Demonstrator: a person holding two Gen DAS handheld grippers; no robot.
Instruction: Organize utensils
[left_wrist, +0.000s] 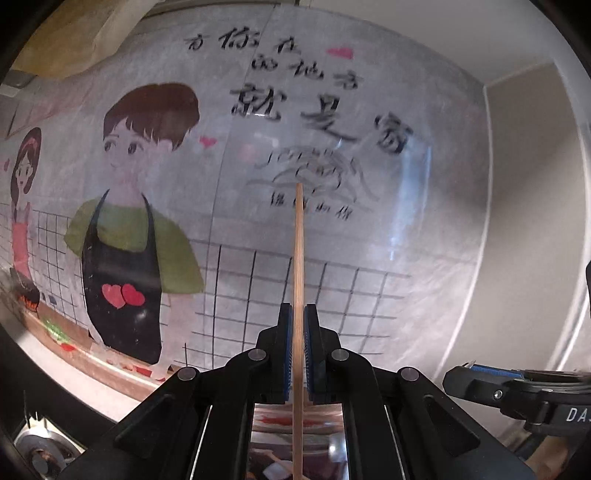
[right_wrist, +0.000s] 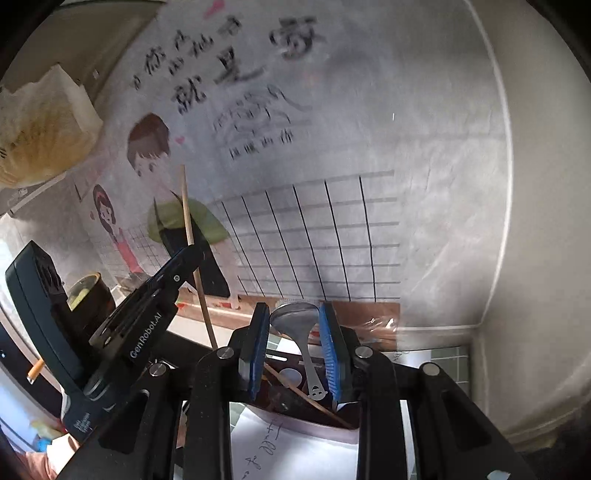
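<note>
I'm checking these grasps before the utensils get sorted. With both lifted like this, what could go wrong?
1. The left hand-held gripper pinches the wooden chopstick partway along, with a long end above the pads; it could pivot or slip.
2. The metal spoon sits between the right hand-held gripper pads, handle hanging down. Smooth metal might twist or drop.

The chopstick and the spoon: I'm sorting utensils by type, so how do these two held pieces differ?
The chopstick is a thin, straight wooden stick; the spoon is shiny metal with a broad bowl and a flat handle. The chopstick is clamped in the left gripper with the fingers nearly together; the spoon sits in the right gripper with the fingers wider apart. Both are held up in front of the cartoon wall poster.
</note>
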